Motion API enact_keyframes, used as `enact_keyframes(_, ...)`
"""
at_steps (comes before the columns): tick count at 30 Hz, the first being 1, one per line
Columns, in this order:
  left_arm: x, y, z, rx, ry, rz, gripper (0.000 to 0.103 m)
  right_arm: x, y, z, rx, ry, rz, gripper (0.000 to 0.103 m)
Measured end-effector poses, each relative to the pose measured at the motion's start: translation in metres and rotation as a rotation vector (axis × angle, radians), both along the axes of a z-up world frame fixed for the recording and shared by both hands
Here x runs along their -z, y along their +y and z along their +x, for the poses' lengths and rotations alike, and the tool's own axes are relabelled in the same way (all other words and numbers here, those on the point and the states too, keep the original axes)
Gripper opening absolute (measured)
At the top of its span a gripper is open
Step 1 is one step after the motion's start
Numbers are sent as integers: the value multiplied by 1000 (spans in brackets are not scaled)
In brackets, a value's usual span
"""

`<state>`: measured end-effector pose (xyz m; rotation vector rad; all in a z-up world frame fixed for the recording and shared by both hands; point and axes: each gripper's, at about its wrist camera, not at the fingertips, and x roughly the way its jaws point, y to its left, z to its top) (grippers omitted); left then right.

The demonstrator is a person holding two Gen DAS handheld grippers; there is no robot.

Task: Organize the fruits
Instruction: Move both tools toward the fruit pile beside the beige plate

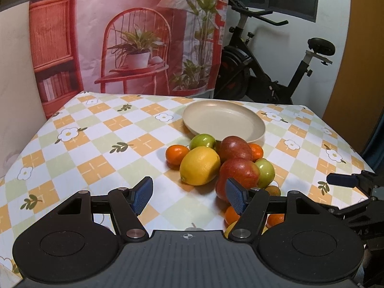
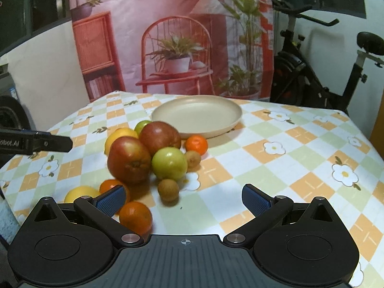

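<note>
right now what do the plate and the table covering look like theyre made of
Plate: probably matte plastic or a fibre composite; flat beige, soft dull sheen, thick rounded rim, no glaze glare. Could be matte ceramic.
Table covering: looks like wipe-clean vinyl or oilcloth; printed checks and flowers, smooth faint gloss, creasing over the far edge. Plain cloth can't be ruled out.

Loads of open desk (image 1: 100, 144) left of the fruit pile (image 1: 223, 160), same on the right side (image 2: 300, 148). Plate (image 2: 196, 115) parked right behind the pile, touching it, so no gap there. Backdrop (image 2: 168, 36) closing off the far edge, exercise bike (image 1: 276, 72) past the far right corner.
</note>
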<state>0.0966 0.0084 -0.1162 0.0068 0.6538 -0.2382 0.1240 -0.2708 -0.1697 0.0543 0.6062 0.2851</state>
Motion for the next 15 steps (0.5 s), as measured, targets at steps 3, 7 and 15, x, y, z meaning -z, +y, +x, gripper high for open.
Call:
enact_keyframes(3,1,0,0,-6,-1,2,70,3,6,-3,-47,1,-25,97)
enact_keyframes(7,2,-4,0,1,-3,9,70,7,17,-2,-105,26,-52,70)
enact_keyframes(15,6,-4,0,1,1,13,70,9,28,-5,-188,44,-46,46)
